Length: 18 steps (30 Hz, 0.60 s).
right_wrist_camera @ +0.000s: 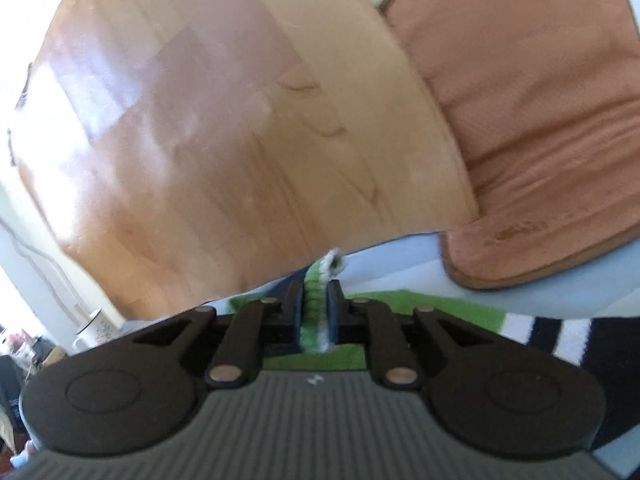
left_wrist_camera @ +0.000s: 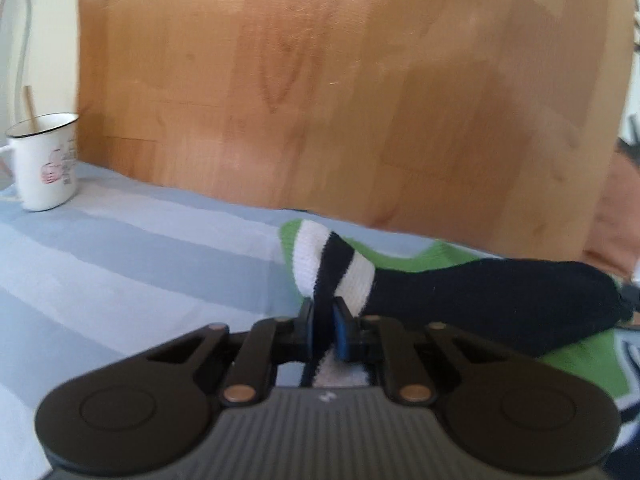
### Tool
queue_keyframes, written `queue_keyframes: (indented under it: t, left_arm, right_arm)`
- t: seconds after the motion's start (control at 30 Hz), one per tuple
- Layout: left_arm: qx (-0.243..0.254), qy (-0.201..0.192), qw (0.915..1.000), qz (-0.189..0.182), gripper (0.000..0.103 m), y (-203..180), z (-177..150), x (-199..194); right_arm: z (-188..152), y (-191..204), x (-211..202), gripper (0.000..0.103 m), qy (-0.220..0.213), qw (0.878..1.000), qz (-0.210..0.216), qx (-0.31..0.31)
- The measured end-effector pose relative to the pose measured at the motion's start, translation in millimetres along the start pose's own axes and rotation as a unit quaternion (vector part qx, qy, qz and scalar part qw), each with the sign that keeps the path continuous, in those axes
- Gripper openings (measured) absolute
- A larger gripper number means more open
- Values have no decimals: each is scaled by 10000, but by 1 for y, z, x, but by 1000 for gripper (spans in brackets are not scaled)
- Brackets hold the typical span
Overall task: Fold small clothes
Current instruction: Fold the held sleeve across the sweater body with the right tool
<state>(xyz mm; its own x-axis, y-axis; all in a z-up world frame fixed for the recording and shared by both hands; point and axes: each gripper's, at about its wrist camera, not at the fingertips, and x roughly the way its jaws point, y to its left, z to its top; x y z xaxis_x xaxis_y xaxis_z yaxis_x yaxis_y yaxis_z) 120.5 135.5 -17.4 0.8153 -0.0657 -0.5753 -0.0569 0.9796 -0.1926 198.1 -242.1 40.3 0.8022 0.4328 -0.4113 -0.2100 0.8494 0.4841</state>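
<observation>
Left wrist view: the left gripper (left_wrist_camera: pixel 323 312) has its jaws clamped on the striped cuff of a black-and-white sock (left_wrist_camera: pixel 460 296), which lies across a green garment (left_wrist_camera: pixel 580 364) on a blue-grey striped cloth (left_wrist_camera: pixel 120 264). A white enamel mug (left_wrist_camera: pixel 44 160) stands far left, before a wooden panel (left_wrist_camera: pixel 340 80).

Right wrist view: the right gripper (right_wrist_camera: pixel 314 304) has its jaws pinched together on a raised green-and-white fold of the garment, the sock to the near right. A brown cushion (right_wrist_camera: pixel 532 120) lies far right.
</observation>
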Motion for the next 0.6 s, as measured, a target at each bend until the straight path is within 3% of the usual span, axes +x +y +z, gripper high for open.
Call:
queue_keyframes:
  t: [0.03,0.1,0.13,0.2,0.3,0.43,0.53,0.6]
  left_arm:
    - [-33,173,9997,149,17,0,0,6]
    - [-160,408,9990,83,27,6,1,11]
    - [-214,358,9991,50,41,8,1,8]
    - [-288,215,9994,-10,60,15,0,1]
    - [-260,-108,9996,-1,60,19,0,-14]
    - [-286,-394,9975,-517,60,13,6,-31]
    - [-40,-416,9955,-854,62,0,3,-36]
    - [170,-396,9947,-930,65,-11,0,-36]
  right_arm:
    - [-5,-4,8,13,196,9994,-296,-28]
    - [-14,-20,14,14,627,9963,-528,253]
    - [-15,-27,6,14,593,9960,-490,460]
    - [-14,-39,-28,14,160,9960,-340,805]
    - [-14,-63,-91,15,-539,9909,-396,1165]
    - [-29,-108,-166,31,-1283,9714,-1008,1726]
    - [-46,-138,-198,32,-1500,9515,-1369,2310]
    - [-58,-157,-210,32,-1551,9377,-1386,2784]
